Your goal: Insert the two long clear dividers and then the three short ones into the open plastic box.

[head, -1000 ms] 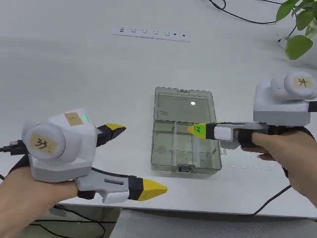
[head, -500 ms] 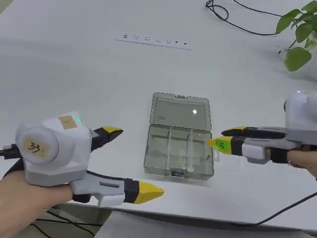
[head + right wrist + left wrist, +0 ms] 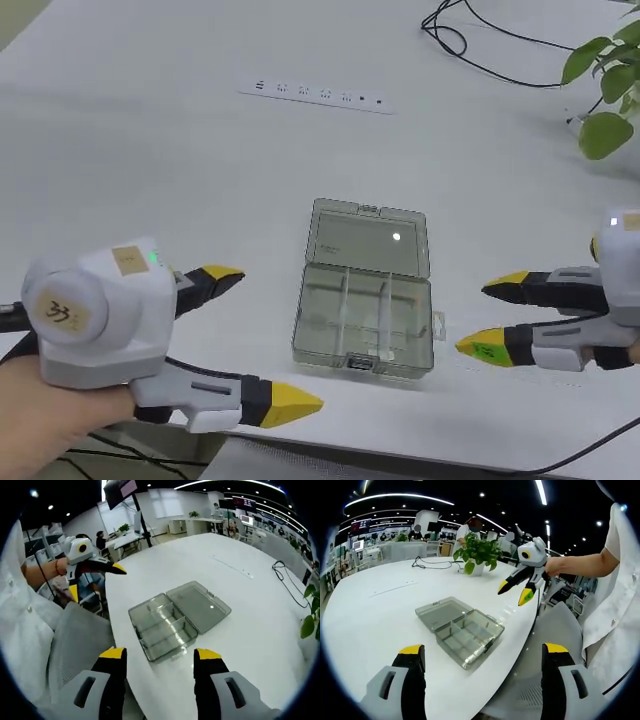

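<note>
The open plastic box sits on the white counter, clear dividers standing inside; left claw spread at its 8 o'clock, right claw spread at its 3 o'clock

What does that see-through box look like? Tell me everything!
The box is smoky clear plastic, a flat rectangle. It lies open: the lid is folded back flat on the table, hinged along the far edge. A small latch sits on the near wall. Clear dividers stand inside, splitting it into compartments. Only the table touches it.
</note>
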`<action>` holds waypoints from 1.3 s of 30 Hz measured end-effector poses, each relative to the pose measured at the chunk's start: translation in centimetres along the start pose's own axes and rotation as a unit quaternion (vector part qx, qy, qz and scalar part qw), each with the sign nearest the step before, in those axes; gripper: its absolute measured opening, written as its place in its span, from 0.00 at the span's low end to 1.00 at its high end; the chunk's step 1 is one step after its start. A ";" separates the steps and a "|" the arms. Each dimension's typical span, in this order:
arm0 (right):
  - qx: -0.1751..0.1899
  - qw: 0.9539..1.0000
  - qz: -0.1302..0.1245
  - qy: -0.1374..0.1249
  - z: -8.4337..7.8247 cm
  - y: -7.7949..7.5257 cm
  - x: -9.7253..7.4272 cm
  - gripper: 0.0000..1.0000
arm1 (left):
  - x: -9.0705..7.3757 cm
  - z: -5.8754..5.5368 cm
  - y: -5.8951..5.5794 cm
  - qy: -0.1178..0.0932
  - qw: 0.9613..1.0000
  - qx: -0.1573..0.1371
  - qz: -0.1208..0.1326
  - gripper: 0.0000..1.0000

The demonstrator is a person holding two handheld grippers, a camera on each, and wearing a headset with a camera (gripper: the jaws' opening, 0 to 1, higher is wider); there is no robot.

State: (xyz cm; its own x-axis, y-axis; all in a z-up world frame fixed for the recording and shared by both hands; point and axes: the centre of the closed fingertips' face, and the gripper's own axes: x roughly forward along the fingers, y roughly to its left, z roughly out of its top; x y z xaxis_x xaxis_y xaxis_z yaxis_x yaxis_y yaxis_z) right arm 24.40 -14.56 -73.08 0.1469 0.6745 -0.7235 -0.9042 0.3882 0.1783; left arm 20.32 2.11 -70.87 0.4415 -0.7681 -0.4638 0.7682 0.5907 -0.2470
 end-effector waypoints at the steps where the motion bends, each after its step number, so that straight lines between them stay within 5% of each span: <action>1: -0.004 1.000 0.005 0.004 -0.2 0.1 0.1 0.55 | 0.0 0.0 0.0 0.001 1.000 0.001 0.000 0.99; 10: -0.104 0.992 0.030 0.072 -2.8 -0.8 0.6 0.58 | 0.2 -0.2 0.2 0.004 1.000 0.000 -0.002 0.99; 15: -0.157 0.979 0.038 0.120 -4.7 -1.6 1.2 0.57 | 0.3 -0.4 0.3 0.007 1.000 0.001 -0.001 0.99; 36: -0.231 0.948 0.054 0.212 -10.7 -5.1 5.2 0.51 | 0.4 -0.9 0.8 0.013 1.000 -0.002 -0.001 1.00; 39: -0.235 0.947 0.051 0.214 -10.5 -5.5 5.4 0.49 | 0.3 -0.9 0.9 0.012 1.000 -0.005 0.000 1.00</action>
State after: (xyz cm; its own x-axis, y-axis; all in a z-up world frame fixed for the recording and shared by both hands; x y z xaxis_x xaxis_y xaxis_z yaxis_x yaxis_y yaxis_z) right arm 25.96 -19.70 -84.99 -0.0353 0.3376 -0.9406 -0.9983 -0.0553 0.0176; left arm 20.67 2.62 -71.99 0.4312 -0.7616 -0.4837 0.7630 0.5940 -0.2551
